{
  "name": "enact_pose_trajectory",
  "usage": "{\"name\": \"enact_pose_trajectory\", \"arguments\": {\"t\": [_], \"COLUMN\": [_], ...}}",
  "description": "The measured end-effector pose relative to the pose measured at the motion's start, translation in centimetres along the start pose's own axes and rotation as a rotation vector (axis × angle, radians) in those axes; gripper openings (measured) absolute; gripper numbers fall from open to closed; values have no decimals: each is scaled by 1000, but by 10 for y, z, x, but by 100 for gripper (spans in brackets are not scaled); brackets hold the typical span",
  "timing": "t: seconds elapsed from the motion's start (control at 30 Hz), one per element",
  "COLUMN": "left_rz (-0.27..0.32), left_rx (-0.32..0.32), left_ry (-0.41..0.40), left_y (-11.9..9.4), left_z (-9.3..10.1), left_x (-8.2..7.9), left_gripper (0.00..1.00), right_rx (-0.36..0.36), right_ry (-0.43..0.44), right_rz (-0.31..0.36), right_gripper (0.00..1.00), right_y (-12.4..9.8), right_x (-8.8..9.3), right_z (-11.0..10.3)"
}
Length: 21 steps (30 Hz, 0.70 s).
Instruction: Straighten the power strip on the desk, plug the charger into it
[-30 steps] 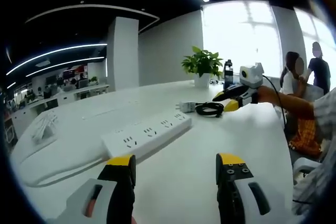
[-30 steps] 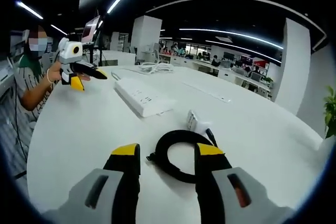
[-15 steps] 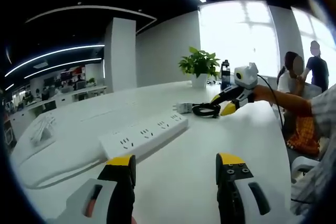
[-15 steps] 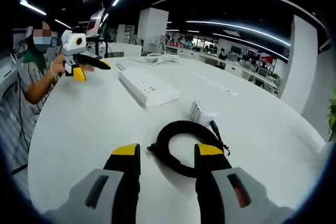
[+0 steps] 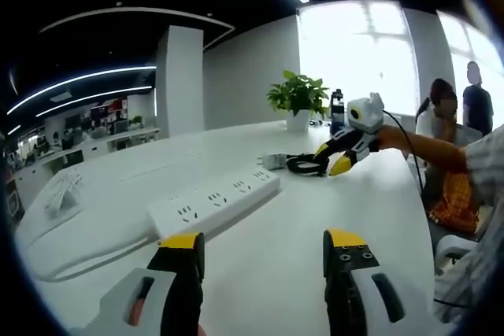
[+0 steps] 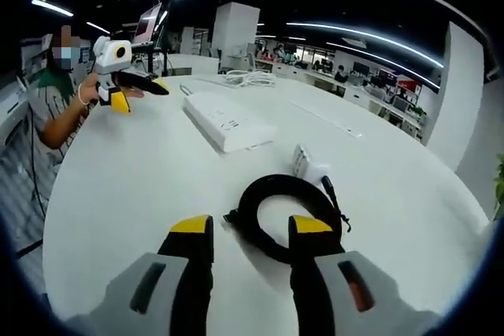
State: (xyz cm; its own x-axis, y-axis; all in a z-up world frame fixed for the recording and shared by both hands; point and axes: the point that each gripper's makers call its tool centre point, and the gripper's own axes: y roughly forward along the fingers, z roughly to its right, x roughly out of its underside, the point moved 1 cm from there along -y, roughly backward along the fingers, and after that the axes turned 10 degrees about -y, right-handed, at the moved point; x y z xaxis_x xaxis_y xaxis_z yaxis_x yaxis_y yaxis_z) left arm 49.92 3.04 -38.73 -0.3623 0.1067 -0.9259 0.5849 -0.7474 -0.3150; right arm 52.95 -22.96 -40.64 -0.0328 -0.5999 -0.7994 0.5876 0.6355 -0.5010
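Observation:
A long white power strip [image 5: 214, 201] lies slantwise on the white desk [image 5: 378, 218], just beyond my left gripper [image 5: 262, 245], which is open and empty. Farther on, the white charger [image 5: 272, 161] rests beside its coiled black cable [image 5: 303, 165], and the right gripper [image 5: 331, 158] hovers right over the coil. In the right gripper view, my right gripper [image 6: 250, 230] stands open with its tips at the near edge of the cable coil [image 6: 287, 214]. The charger [image 6: 309, 167] sits behind the coil and the power strip [image 6: 228, 120] farther back. The left gripper [image 6: 140, 94] is beyond, held in a hand.
A potted plant [image 5: 299, 100] and a dark bottle [image 5: 338, 108] stand at the desk's far side. A bundle of white cable [image 6: 248, 78] lies past the strip's end. People stand by the bright window [image 5: 441, 108]. The desk's rounded edge runs close on the person's side.
The right gripper has moved closer to the cable coil, which now reaches between its tips. The left gripper has stayed nearly still before the power strip.

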Motion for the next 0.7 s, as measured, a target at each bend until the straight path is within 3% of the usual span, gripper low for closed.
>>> {"name": "enact_pose_trajectory", "arguments": {"t": [0.53,0.7], "left_rz": [9,8], "left_rx": [1,0], "left_ry": [1,0], "left_y": [0,-1], "left_z": [0,-1], "left_x": [-2,-2], "left_gripper": [61,61], "right_rx": [-46,-46], "right_ry": [-12,19], "right_rz": [-86,-103], "right_gripper": [32,28], "right_y": [2,2], "right_x": [5,6], "right_z": [0,4]}}
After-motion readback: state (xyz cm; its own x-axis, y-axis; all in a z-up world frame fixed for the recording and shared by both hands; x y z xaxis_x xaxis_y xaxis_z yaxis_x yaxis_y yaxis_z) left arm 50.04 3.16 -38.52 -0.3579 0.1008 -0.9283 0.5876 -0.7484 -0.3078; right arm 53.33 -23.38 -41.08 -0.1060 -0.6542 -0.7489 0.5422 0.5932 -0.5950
